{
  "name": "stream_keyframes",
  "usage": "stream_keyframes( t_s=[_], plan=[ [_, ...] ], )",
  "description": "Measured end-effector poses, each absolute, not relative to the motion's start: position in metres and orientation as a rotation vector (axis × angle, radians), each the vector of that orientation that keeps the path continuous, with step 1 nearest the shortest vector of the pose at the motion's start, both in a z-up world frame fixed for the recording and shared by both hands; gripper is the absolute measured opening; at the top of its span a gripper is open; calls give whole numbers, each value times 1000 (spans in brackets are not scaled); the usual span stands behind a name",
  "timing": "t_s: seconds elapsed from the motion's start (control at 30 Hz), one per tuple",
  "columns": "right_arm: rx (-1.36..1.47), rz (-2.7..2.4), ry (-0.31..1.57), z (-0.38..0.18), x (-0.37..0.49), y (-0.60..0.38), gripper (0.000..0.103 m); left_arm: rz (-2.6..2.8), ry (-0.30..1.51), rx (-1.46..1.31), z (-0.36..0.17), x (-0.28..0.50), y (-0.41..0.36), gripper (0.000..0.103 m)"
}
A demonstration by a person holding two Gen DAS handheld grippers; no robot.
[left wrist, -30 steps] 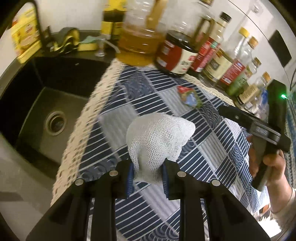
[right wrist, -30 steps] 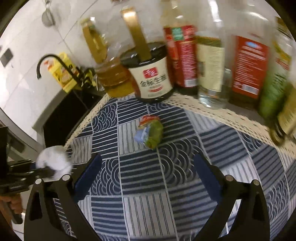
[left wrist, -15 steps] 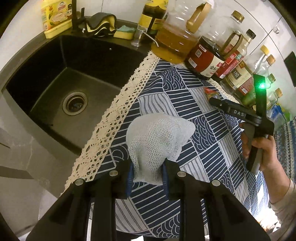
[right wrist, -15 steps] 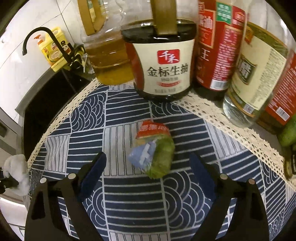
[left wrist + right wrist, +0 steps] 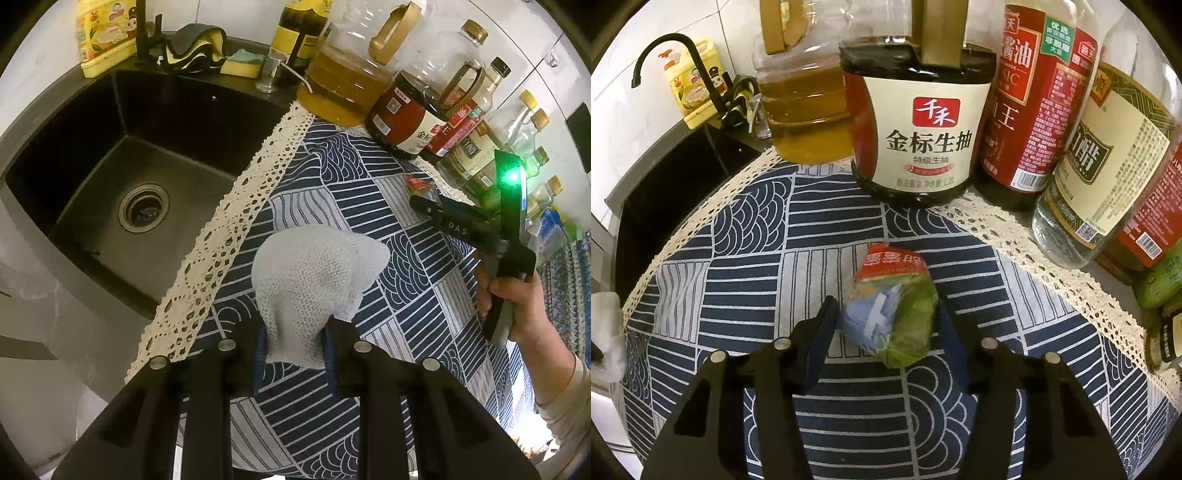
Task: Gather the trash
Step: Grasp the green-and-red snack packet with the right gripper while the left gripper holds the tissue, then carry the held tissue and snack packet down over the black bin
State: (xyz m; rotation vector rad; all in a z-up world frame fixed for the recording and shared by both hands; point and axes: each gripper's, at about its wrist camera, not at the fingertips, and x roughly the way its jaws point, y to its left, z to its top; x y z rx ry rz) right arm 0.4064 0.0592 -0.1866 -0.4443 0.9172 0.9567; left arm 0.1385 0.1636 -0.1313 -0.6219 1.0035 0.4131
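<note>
Tissue (image 5: 317,284) pinched in left gripper (image 5: 295,354), white wad raised above blue patterned cloth (image 5: 417,295) near its lace edge, sink (image 5: 147,206) to the left. Right gripper (image 5: 886,332) spread wide — fingers (image 5: 820,332) flanking wrapper (image 5: 894,306), not visibly touching it. Wrapper — red, blue and green, crumpled — lying on cloth just before soy bottle (image 5: 923,136) and oil jug (image 5: 809,103). Right gripper's black body (image 5: 480,225) seen past the tissue.
</note>
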Motion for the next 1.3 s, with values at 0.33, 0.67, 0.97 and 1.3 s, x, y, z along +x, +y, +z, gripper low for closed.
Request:
stream_keyframes(
  t_s=[0.33, 0.67, 0.97, 1.3],
  plan=[
    [-410, 968, 913, -172, 397, 43, 54, 398, 997, -605, -127, 137, 161, 24],
    [-352, 921, 901, -147, 366, 7, 54, 315, 975, -552, -114, 135, 151, 24],
    [-282, 815, 903, -125, 315, -38, 54, 179, 954, -479, -101, 131, 140, 24],
    [-199, 703, 916, -113, 240, -81, 54, 20, 954, -415, -95, 112, 119, 24]
  ],
)
